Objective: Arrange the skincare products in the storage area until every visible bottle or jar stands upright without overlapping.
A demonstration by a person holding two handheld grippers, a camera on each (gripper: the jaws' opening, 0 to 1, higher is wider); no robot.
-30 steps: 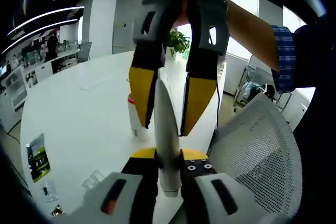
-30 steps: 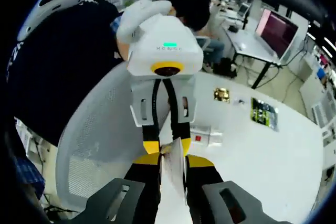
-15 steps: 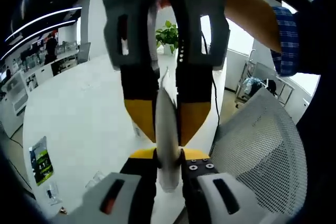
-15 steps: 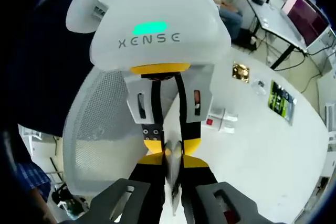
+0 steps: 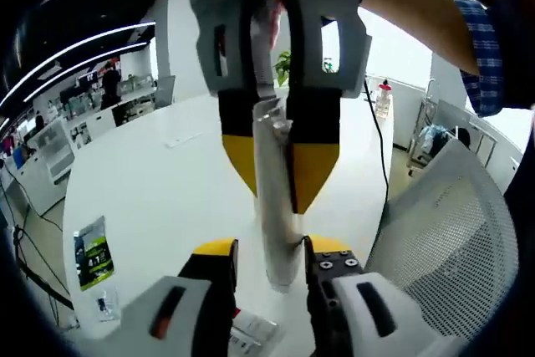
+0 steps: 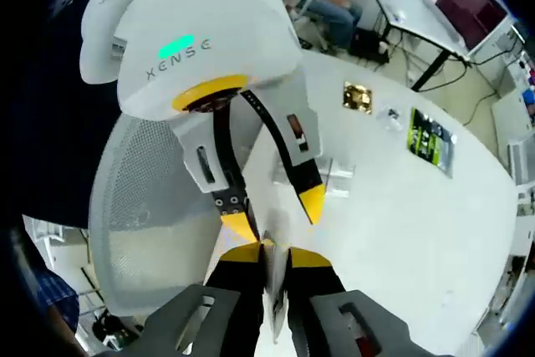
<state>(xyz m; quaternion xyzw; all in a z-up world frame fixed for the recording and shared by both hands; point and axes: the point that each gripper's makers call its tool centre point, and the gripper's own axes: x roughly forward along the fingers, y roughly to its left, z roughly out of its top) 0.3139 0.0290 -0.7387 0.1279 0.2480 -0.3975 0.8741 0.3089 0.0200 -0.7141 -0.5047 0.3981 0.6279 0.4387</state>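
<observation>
A broad white desk (image 5: 159, 198) spreads through an open office, with a white mesh chair (image 5: 451, 232) just beside its edge. Beyond the desk stand a potted plant (image 5: 284, 64), bright windows (image 5: 401, 48) and ceiling light strips (image 5: 75, 48).

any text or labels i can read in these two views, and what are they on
"XENSE": on the white housing of the left gripper, seen in the right gripper view.
Green leaflet on the white table: print too small to read.
White tube in the right gripper: no readable text.

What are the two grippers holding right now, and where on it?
The right gripper clamps a white tube by its flat crimped end. The left gripper has opened around the tube's other end.
</observation>
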